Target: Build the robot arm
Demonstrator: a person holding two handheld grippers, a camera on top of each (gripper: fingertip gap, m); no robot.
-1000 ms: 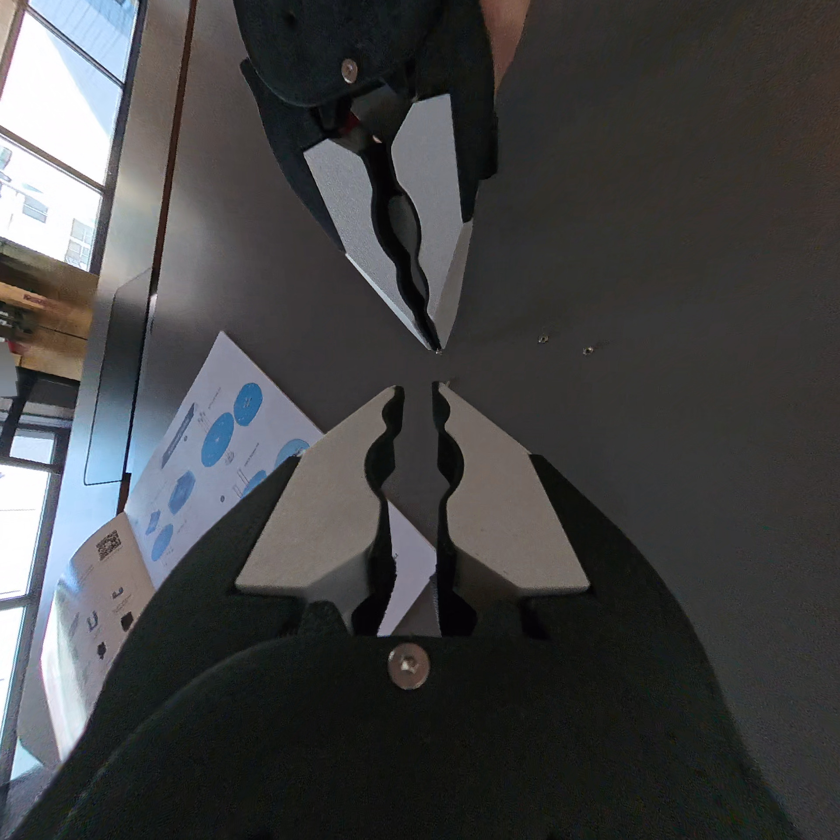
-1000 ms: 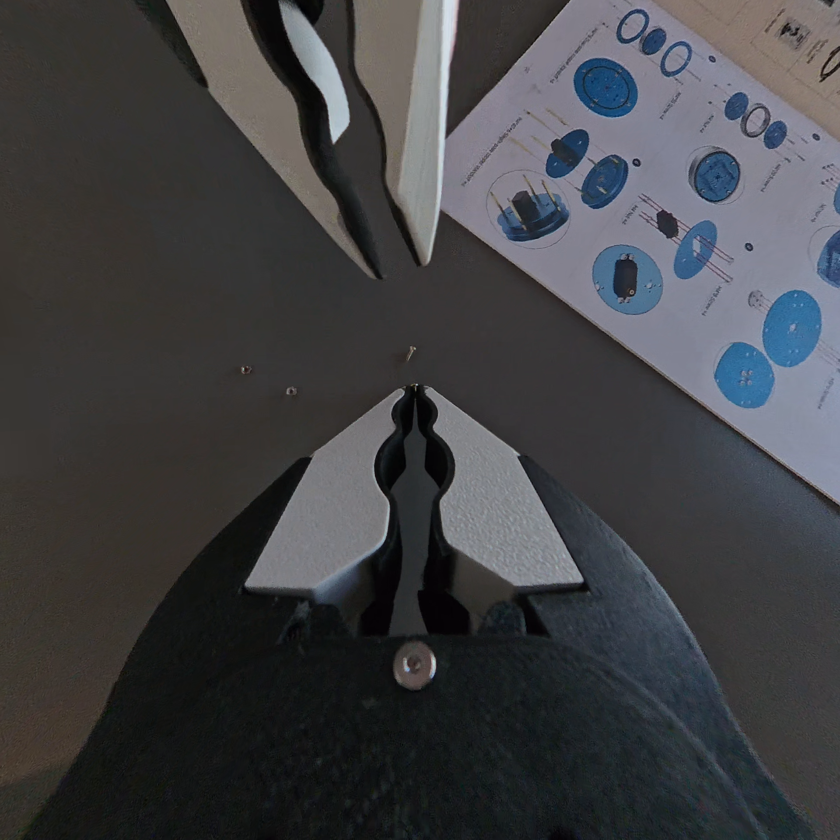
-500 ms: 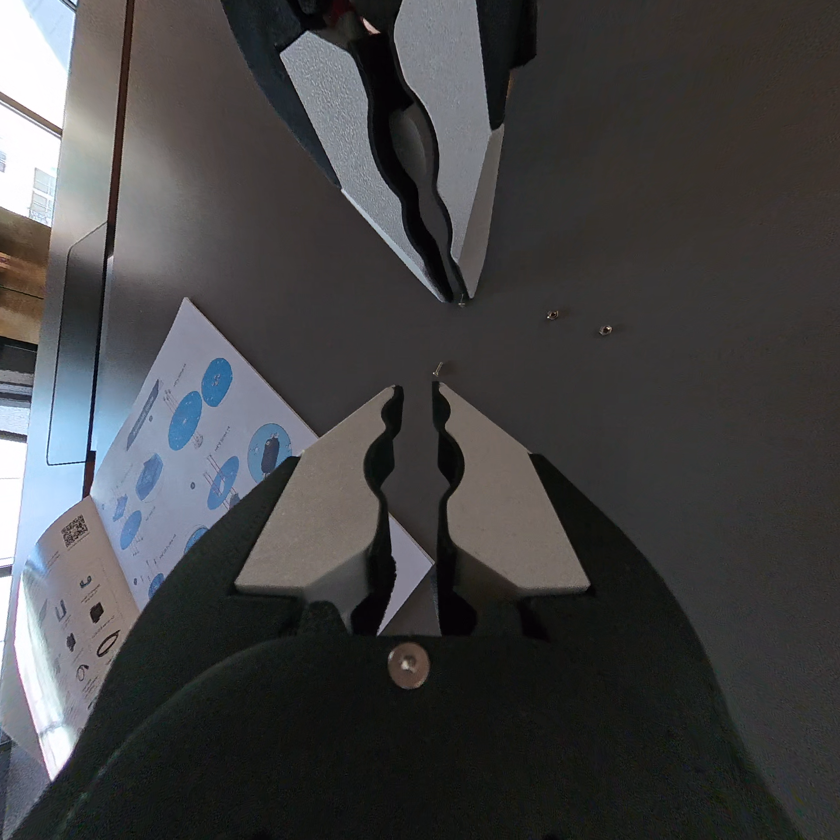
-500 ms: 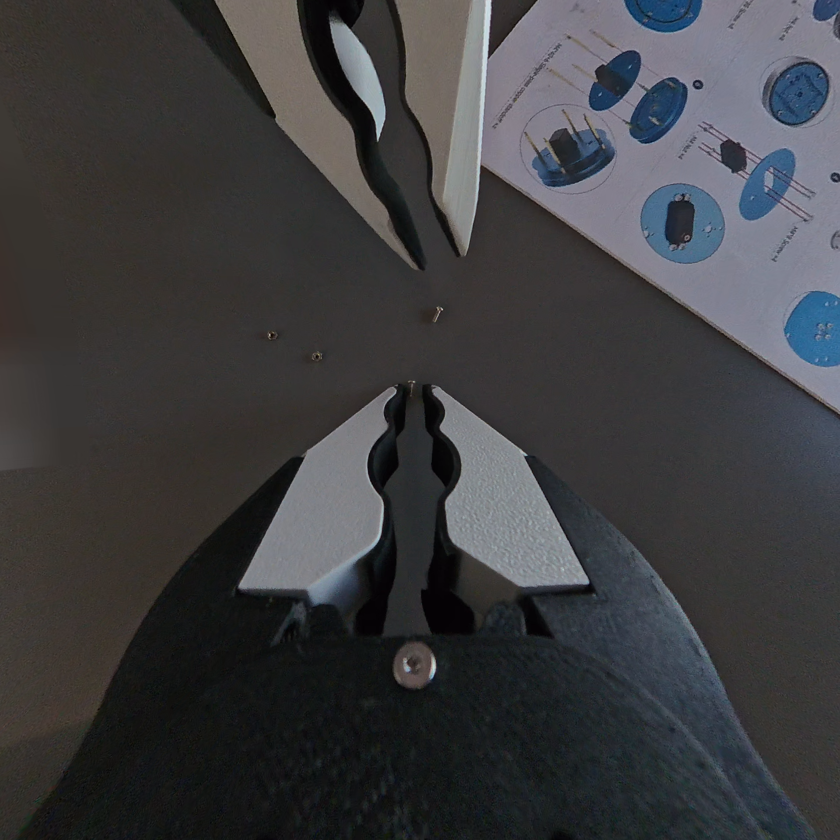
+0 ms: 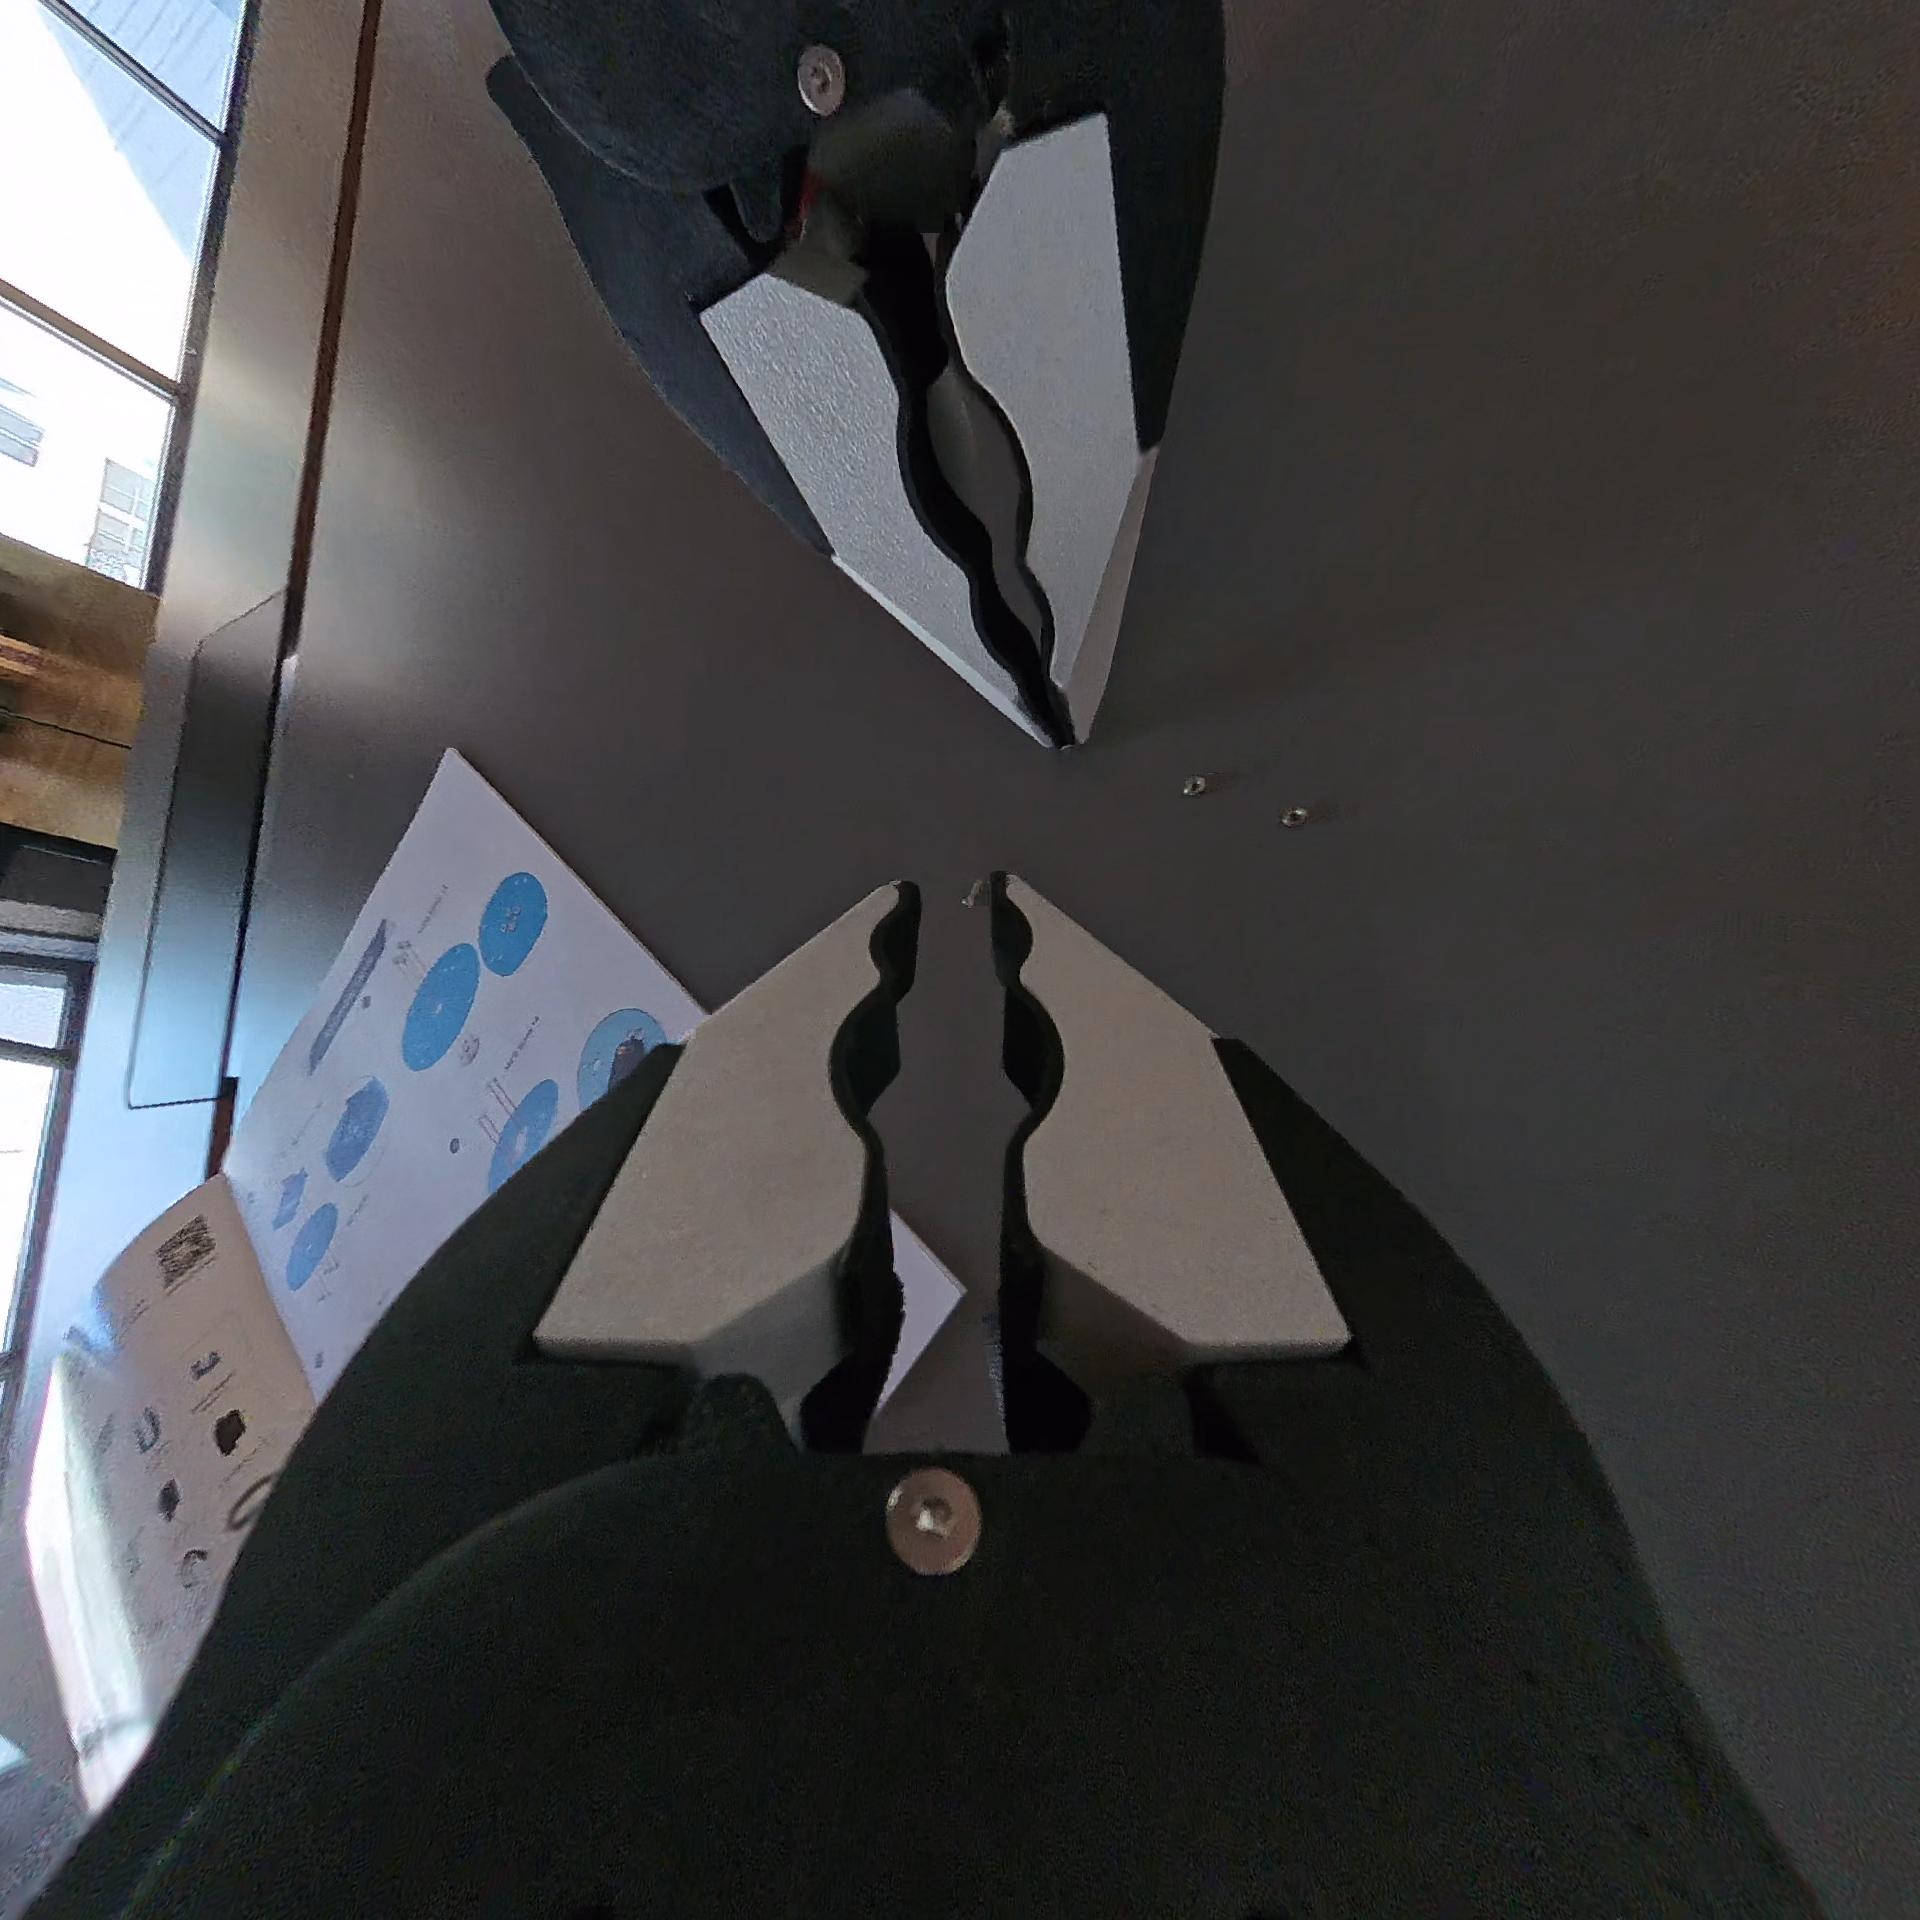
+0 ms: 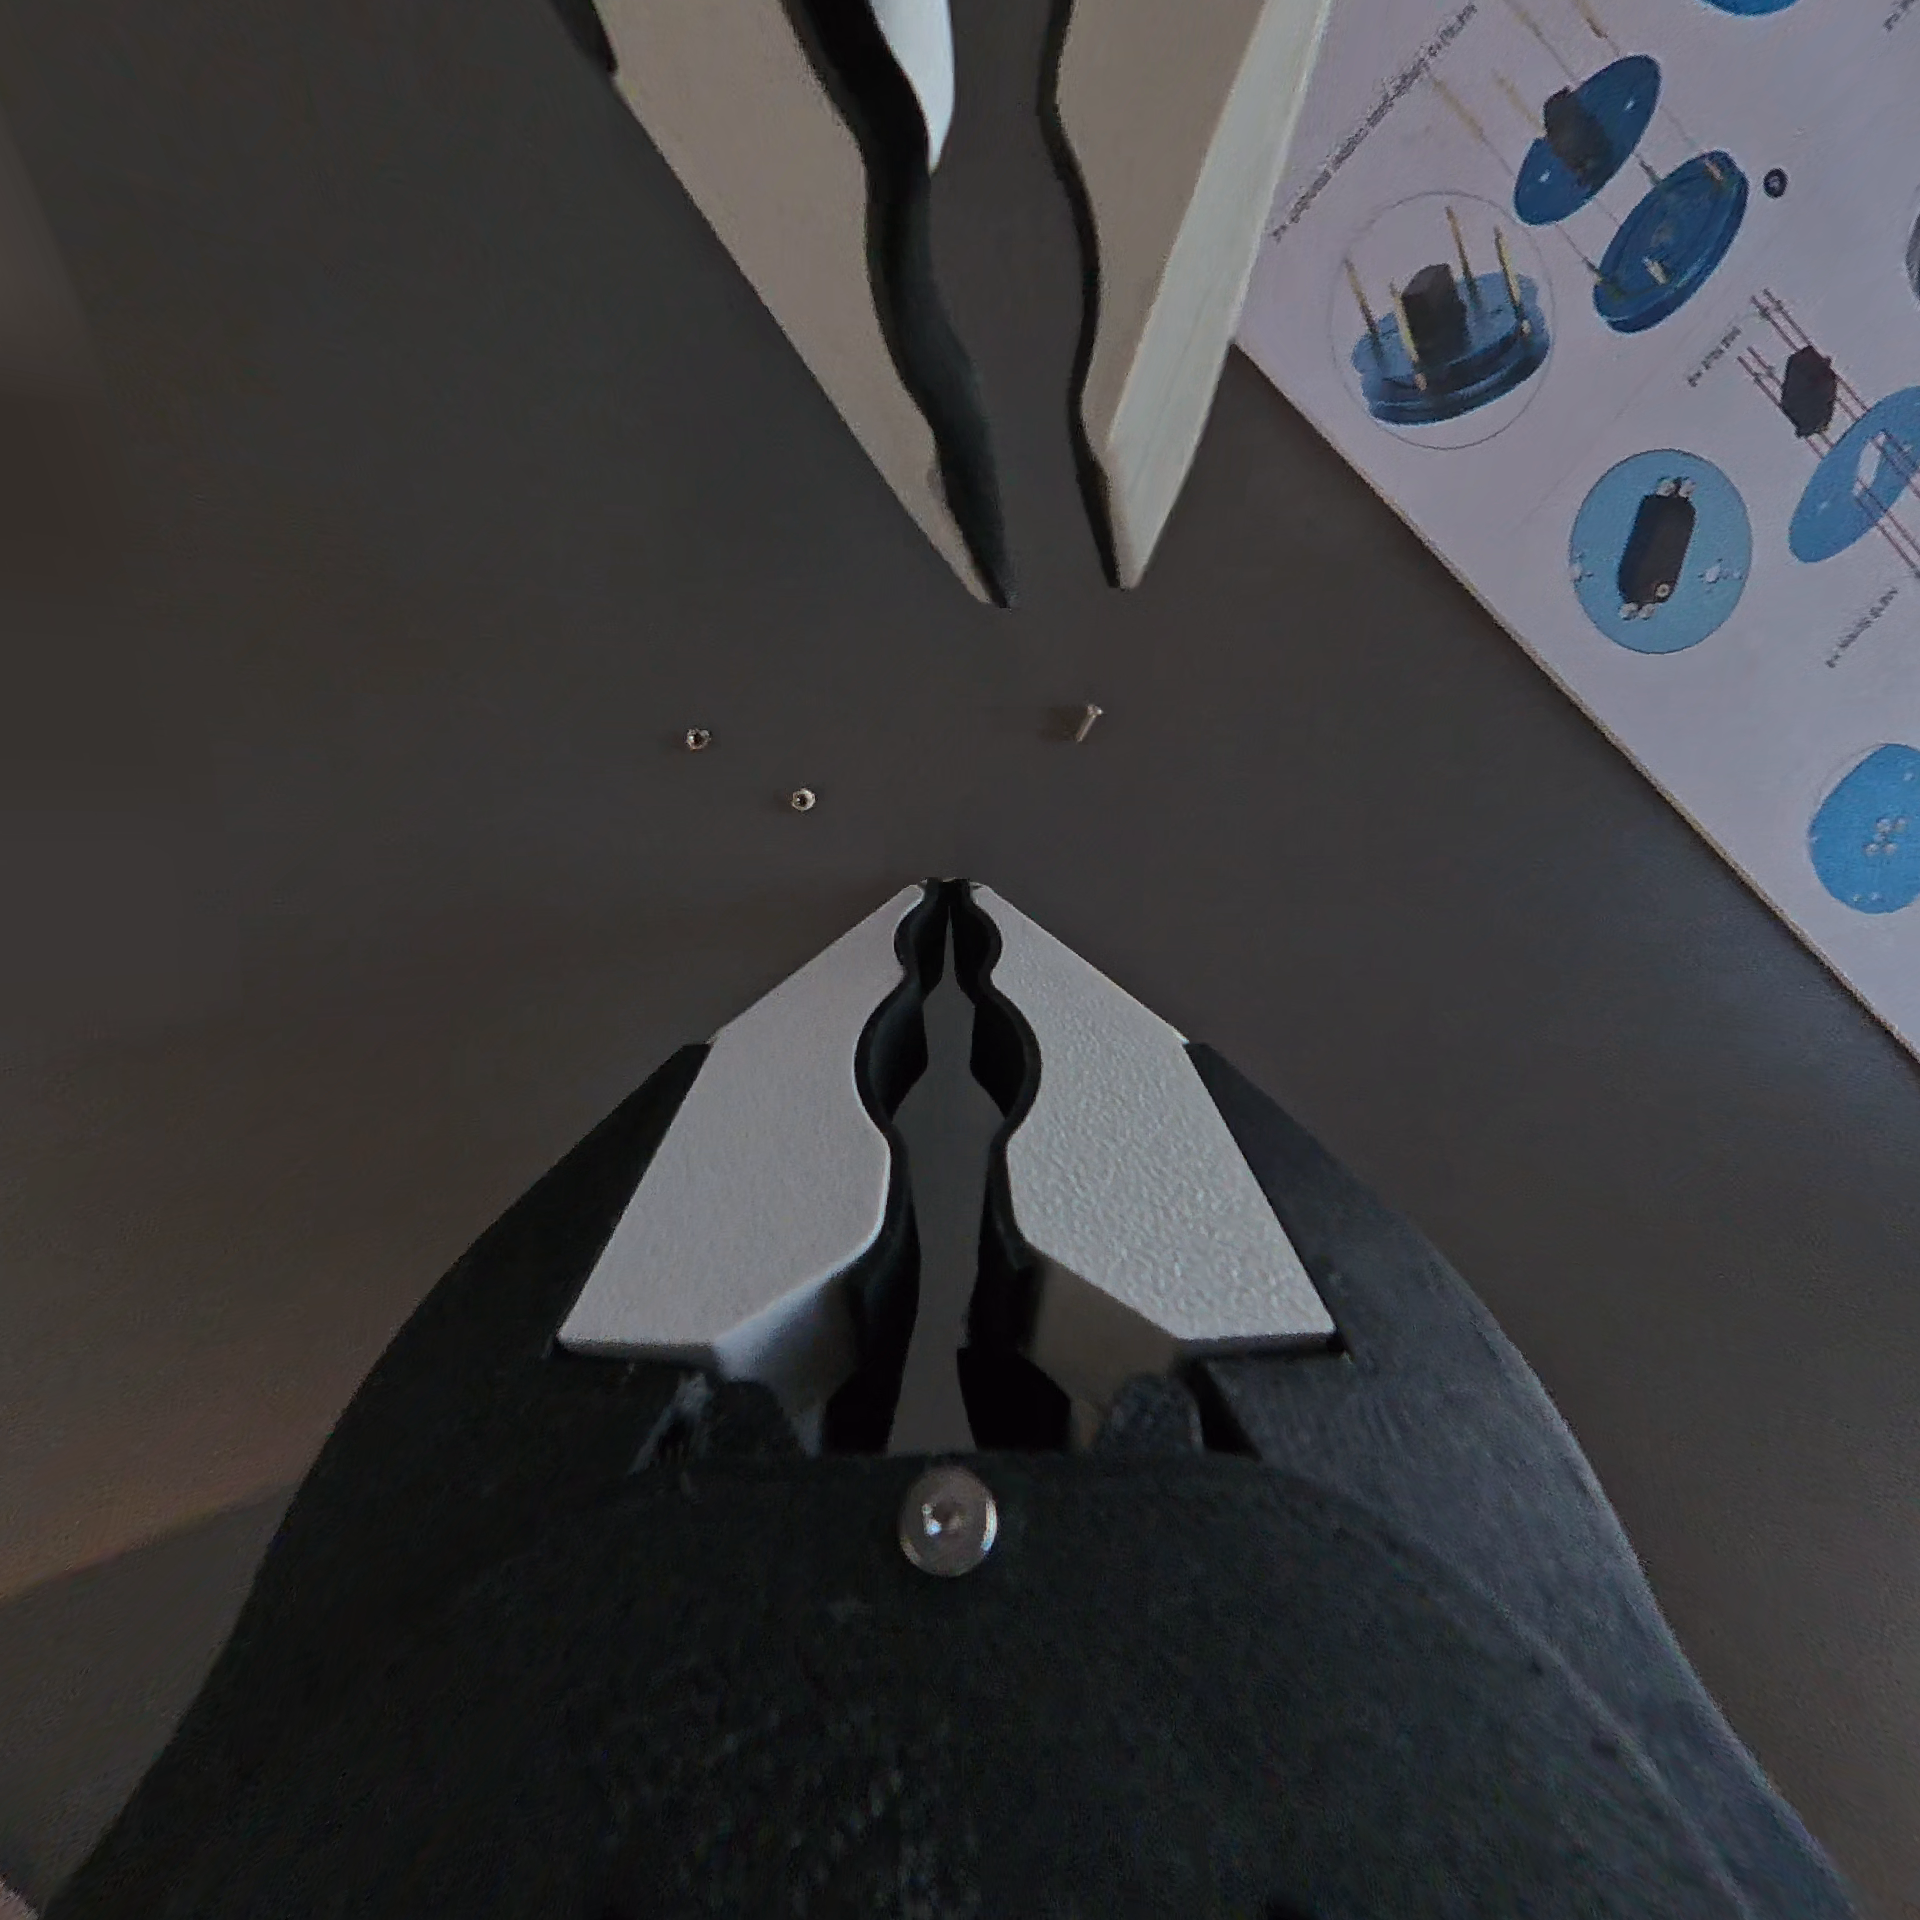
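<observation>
A: Where are the two grippers?

B: They face each other, tip to tip, over a dark counter (image 6: 364,520). The left gripper (image 5: 954,888) has its fingers parted, with a clear gap running between the pads. Nothing is held there.

A: And the right one?

B: The right gripper (image 6: 951,883) has its fingertips pressed together. A tiny bright speck sits at the very tip, but it is too small to say whether anything is pinched there.

A: What lies close to them?

B: A small silver screw (image 6: 1081,717) lies on the counter between the two sets of tips. In the left wrist view it shows just off the left gripper's tips (image 5: 974,891), near the inner edge of one finger; whether it touches is unclear. Two small metal nuts (image 6: 696,739) (image 6: 801,799) lie side by side a little apart from the screw; in the left wrist view they sit beside the right gripper's tips (image 5: 1194,785) (image 5: 1292,817).

A: Anything else around?

B: A white instruction sheet (image 6: 1662,468) with blue round diagrams lies flat on the counter, its edge near the left gripper. In the left wrist view the sheet (image 5: 447,997) runs partly under that gripper's body, with a paler folded page (image 5: 177,1382) beside it. Bright windows (image 5: 94,343) stand beyond the counter's far edge.

A: Does anything block the screw?

B: No, the counter right around it is bare.
</observation>
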